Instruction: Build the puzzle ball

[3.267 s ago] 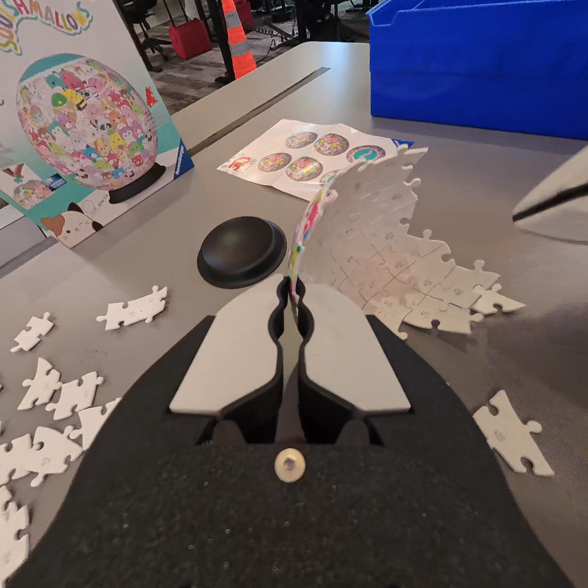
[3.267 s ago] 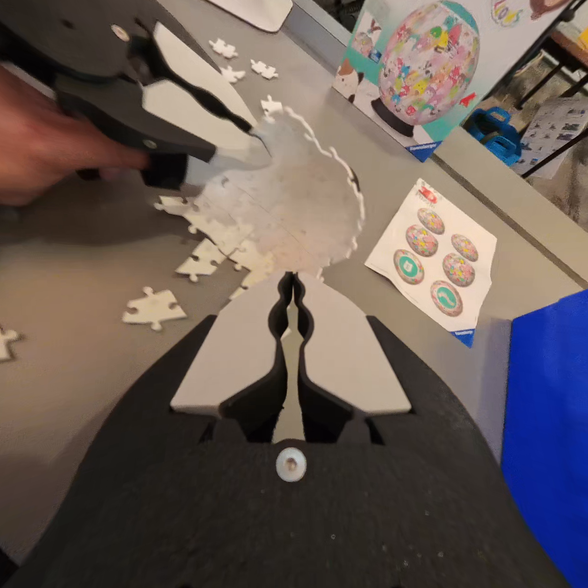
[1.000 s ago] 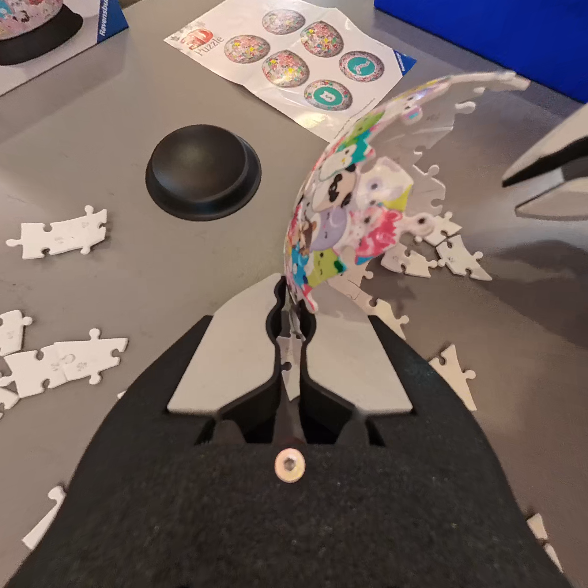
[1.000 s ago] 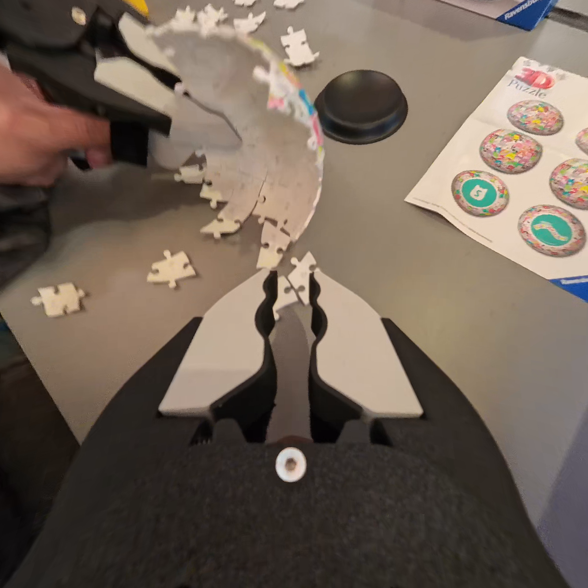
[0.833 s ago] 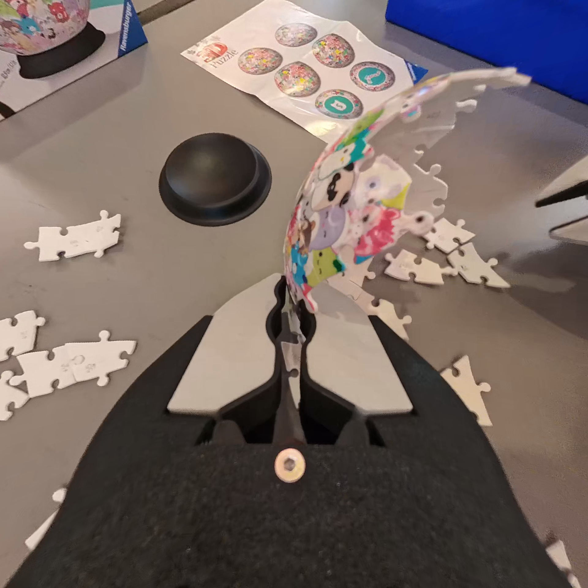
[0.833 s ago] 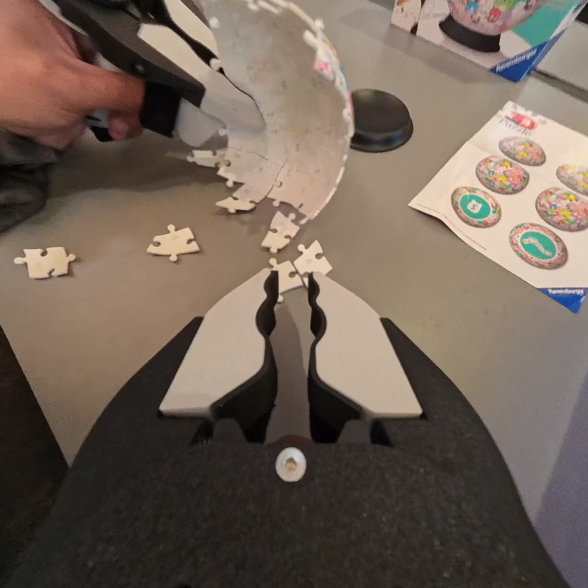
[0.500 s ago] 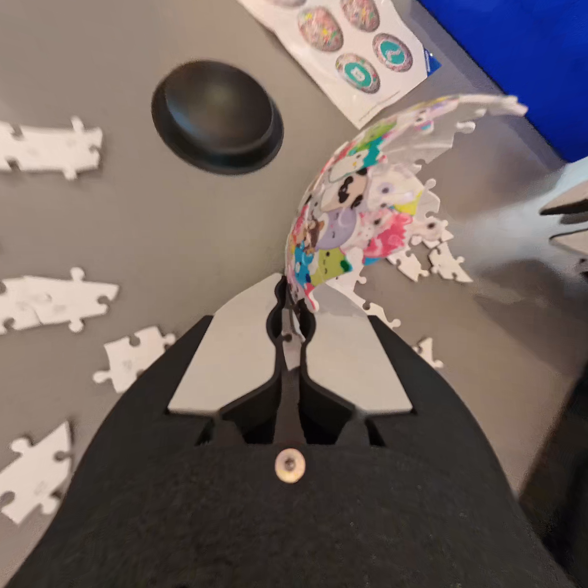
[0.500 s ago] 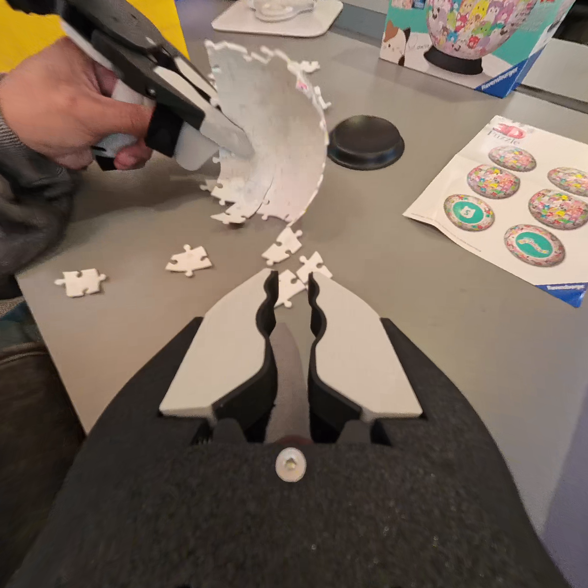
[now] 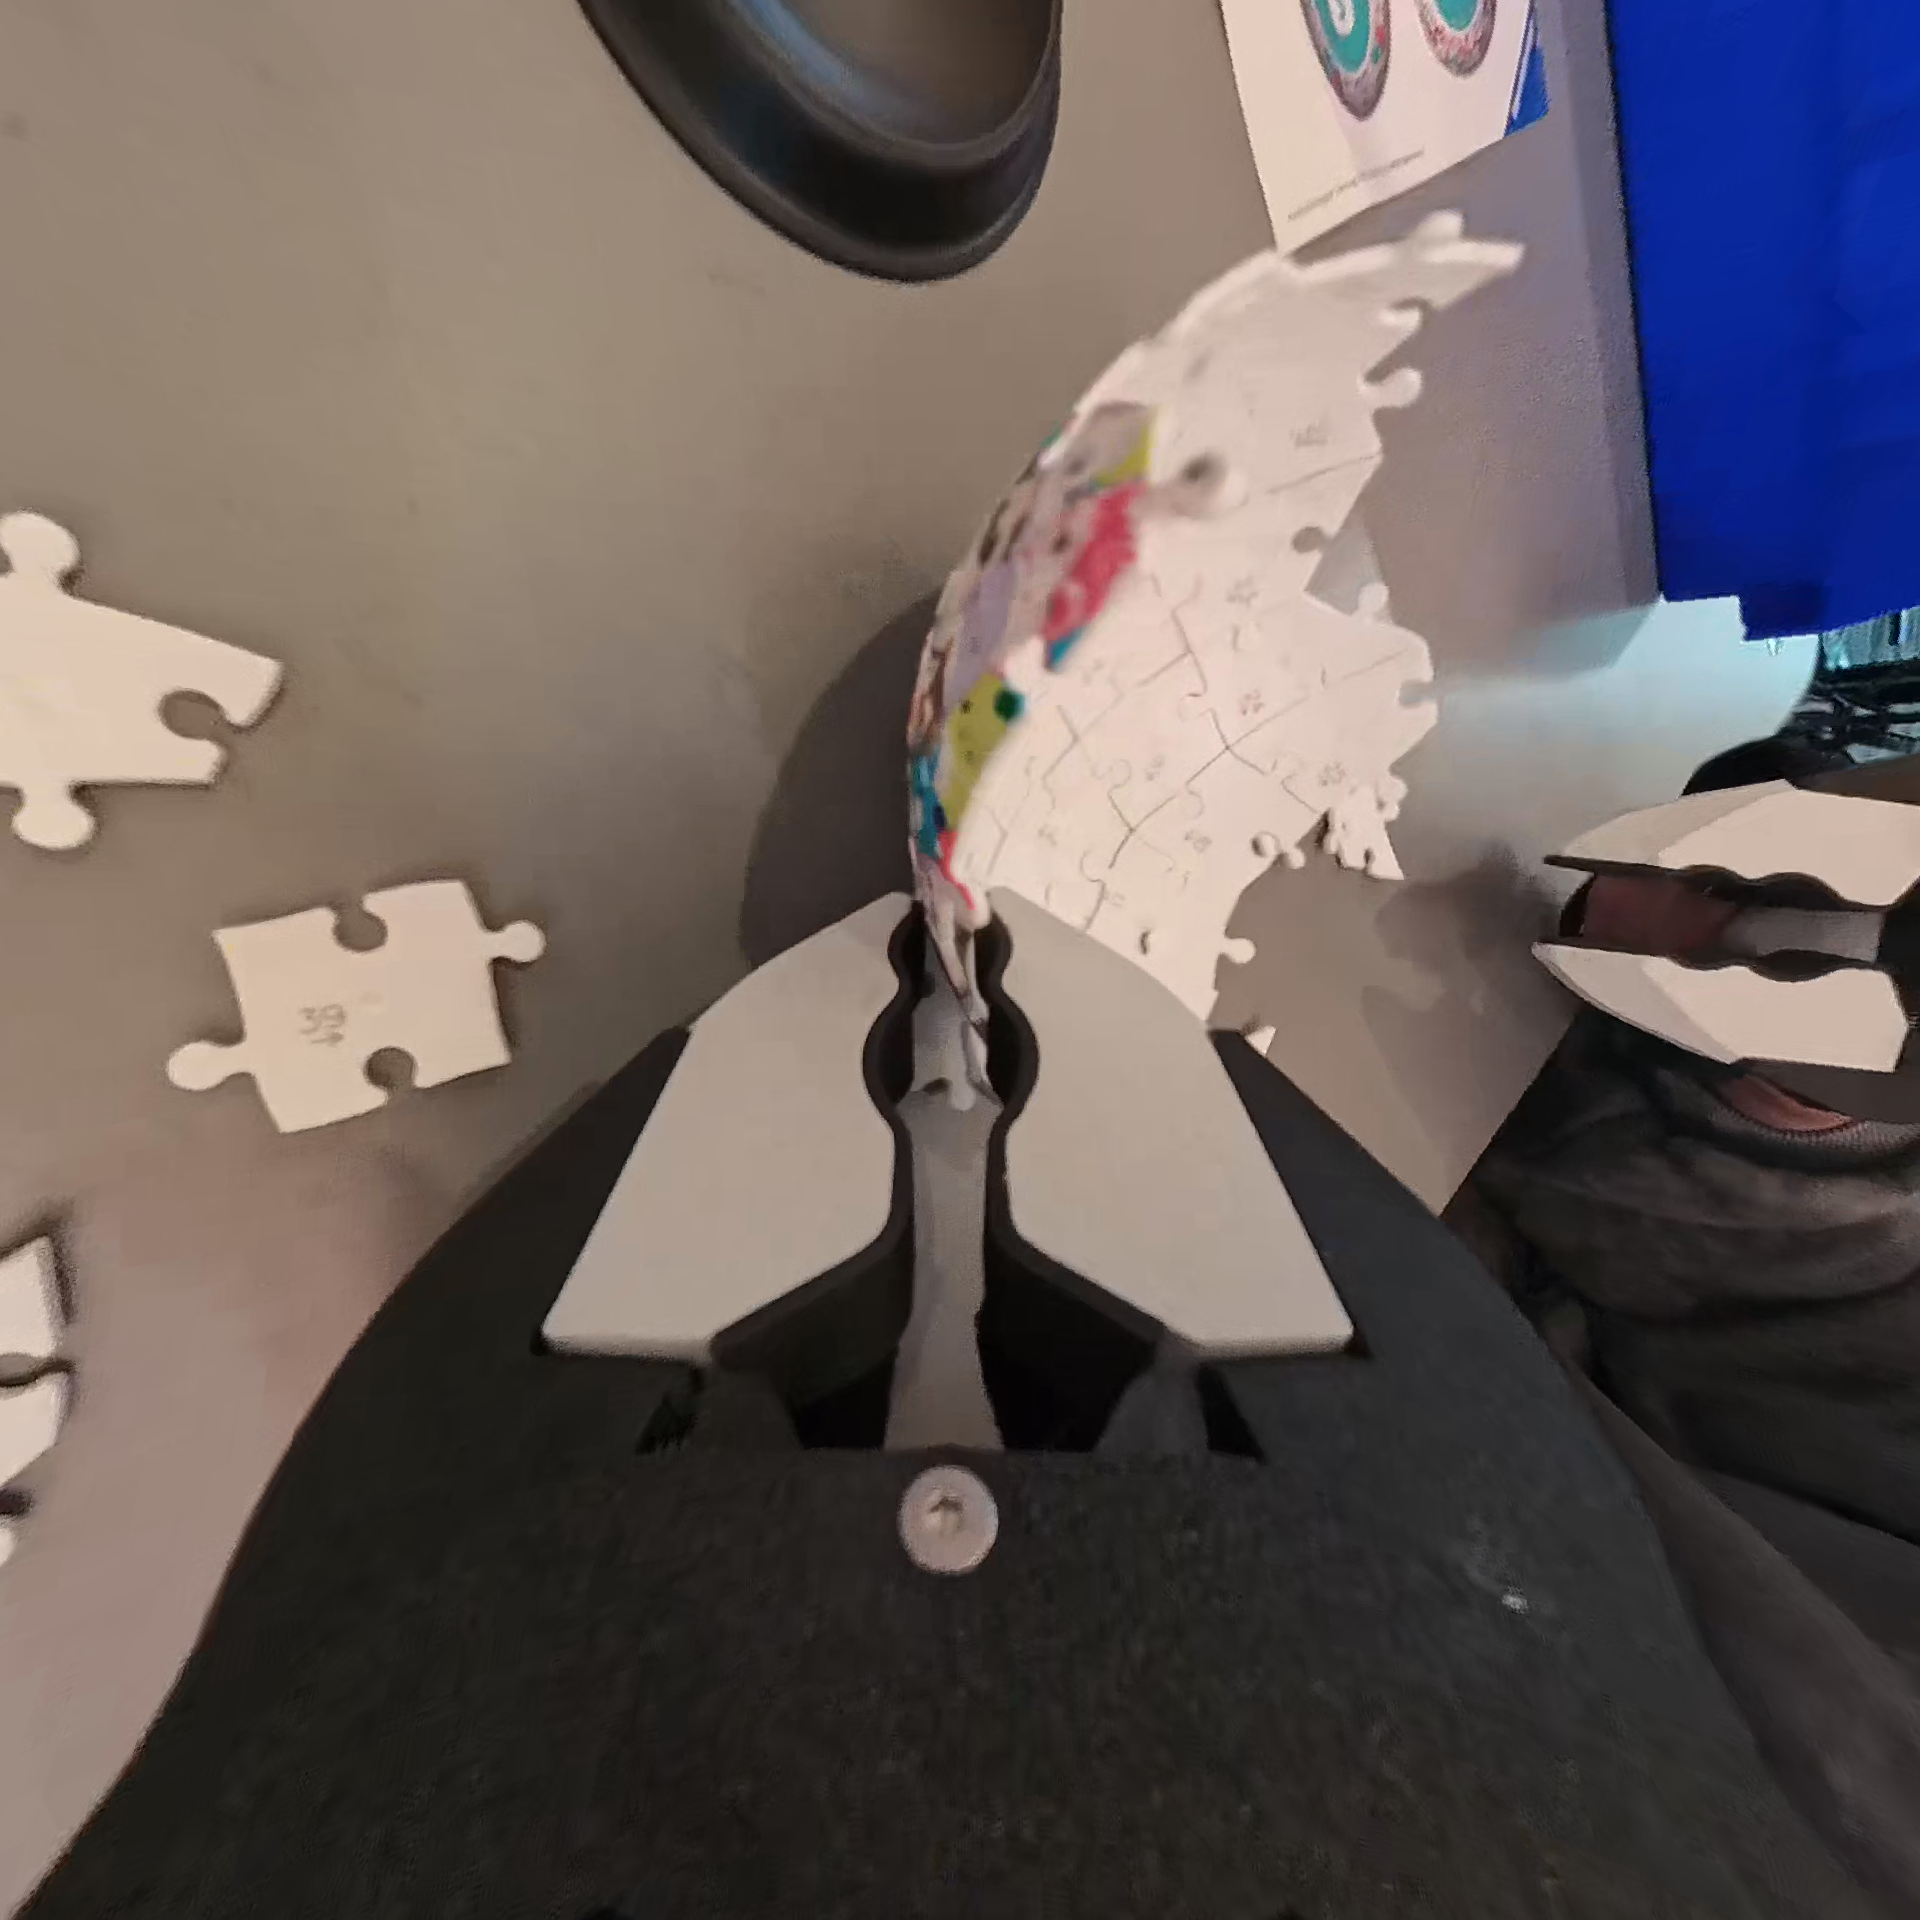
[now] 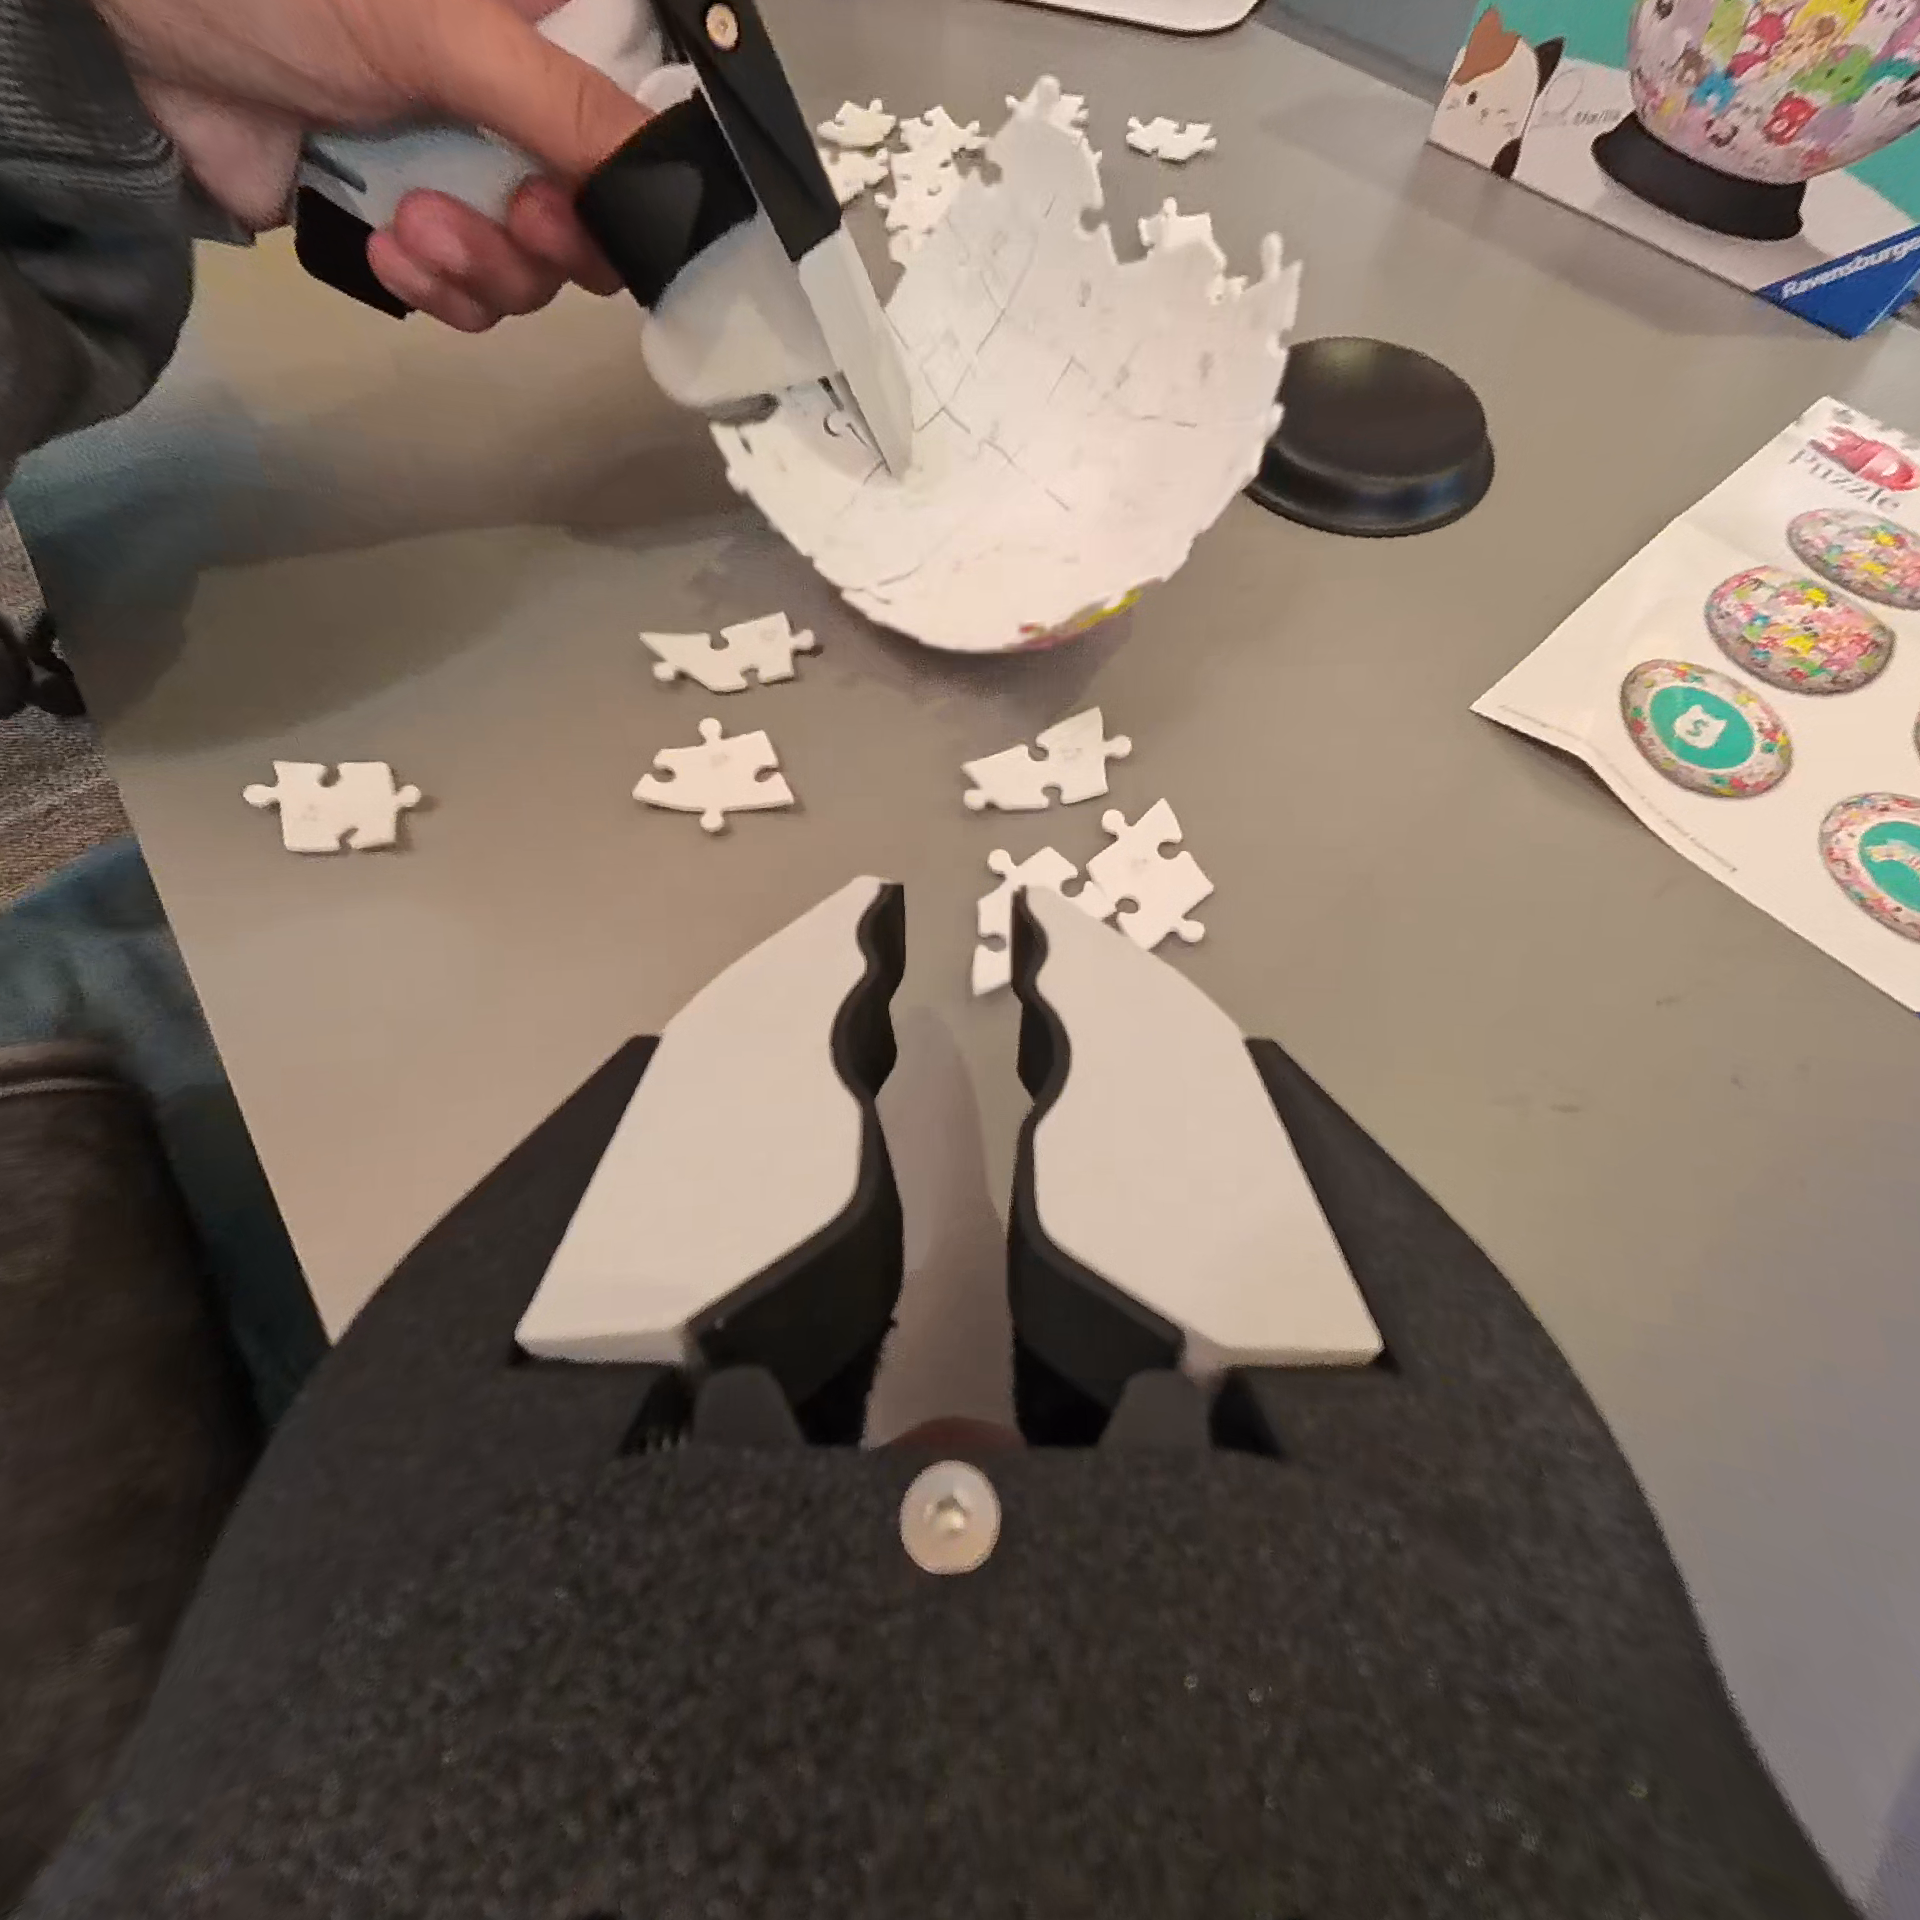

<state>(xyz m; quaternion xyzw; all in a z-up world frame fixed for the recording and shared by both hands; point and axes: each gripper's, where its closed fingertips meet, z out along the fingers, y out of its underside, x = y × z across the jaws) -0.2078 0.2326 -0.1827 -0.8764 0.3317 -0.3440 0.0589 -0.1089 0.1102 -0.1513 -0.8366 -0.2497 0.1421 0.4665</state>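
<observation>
The left tool is clamped on the rim of the half-built shell, holding it like a bowl, seemingly just touching the bench near its middle. The right tool hangs empty, jaws parted, over loose pieces. Next: pinch one piece and press it onto the shell's jagged edge.

The left wrist view looks steeply down, close on the half-built puzzle ball, while the right wrist view faces it from farther back across the table; both share the black stand.
</observation>
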